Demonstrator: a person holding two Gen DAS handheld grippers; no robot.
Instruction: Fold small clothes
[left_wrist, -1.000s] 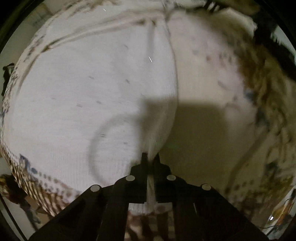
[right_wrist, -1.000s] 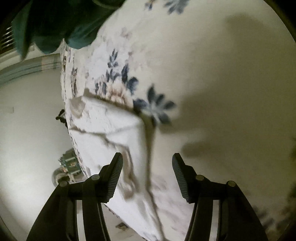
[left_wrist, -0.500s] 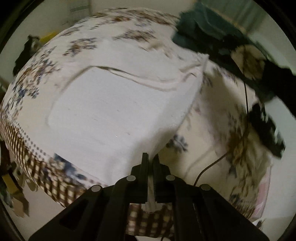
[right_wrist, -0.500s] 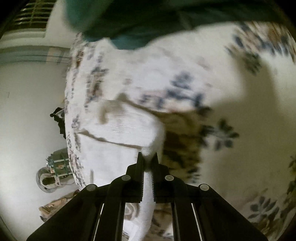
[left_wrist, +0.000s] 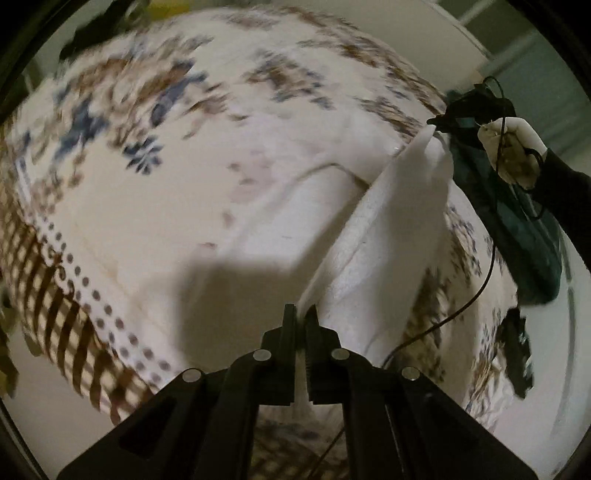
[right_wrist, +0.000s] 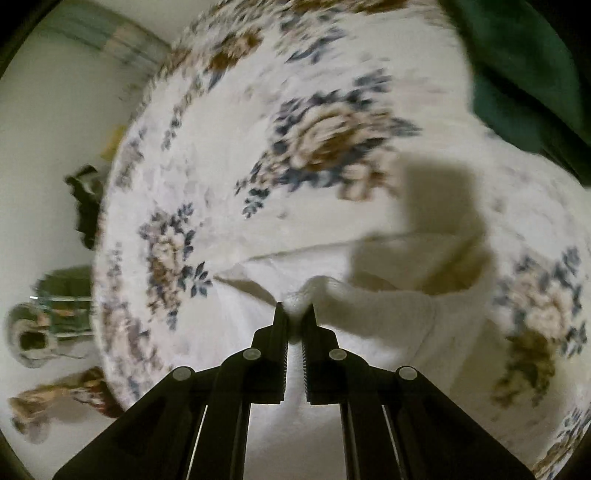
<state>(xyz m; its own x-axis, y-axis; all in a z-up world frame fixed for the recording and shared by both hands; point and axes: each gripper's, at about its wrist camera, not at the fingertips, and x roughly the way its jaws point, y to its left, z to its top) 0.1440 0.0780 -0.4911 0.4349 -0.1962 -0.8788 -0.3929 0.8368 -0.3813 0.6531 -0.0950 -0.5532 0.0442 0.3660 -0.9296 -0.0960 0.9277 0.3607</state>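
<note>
A white garment (left_wrist: 391, 229) lies partly lifted over a floral bedspread (left_wrist: 147, 122). My left gripper (left_wrist: 301, 314) is shut on one edge of it, and the cloth rises in a stretched fold toward the upper right. There my right gripper (left_wrist: 439, 123), held by a gloved hand, pinches the far corner. In the right wrist view my right gripper (right_wrist: 294, 312) is shut on a bunched white corner of the garment (right_wrist: 369, 314), which sags below it onto the bedspread (right_wrist: 332, 147).
A dark green garment (left_wrist: 524, 229) lies at the bed's right side, also seen in the right wrist view (right_wrist: 524, 66). A thin black cable (left_wrist: 476, 291) trails across the bed. A checked bed border (left_wrist: 62, 306) hangs at the left. Floor clutter (right_wrist: 40, 332) lies beyond the bed.
My right gripper closed on the garment's corner and lifted it. Both grippers have raised the white cloth off the bed and swung it, stretching a fold between them.
</note>
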